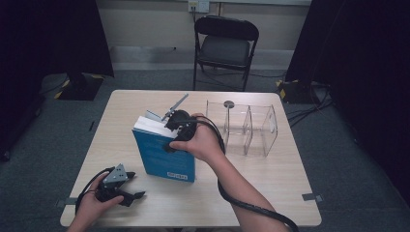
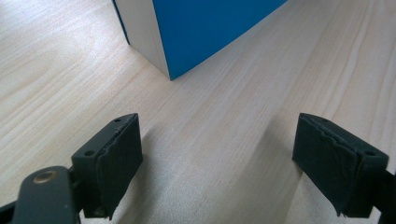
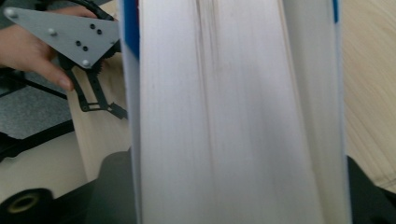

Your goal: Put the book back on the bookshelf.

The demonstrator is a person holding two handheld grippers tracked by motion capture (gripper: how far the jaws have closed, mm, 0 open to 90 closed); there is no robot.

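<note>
Book (image 1: 164,157) blue, pages white — table (image 1: 270,183) pale wood.

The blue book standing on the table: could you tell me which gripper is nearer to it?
Right. The right gripper sits at the top of the blue book, its jaws straddling the page edge. The left gripper rests on the table, apart from the book, jaws open toward its lower corner.
</note>
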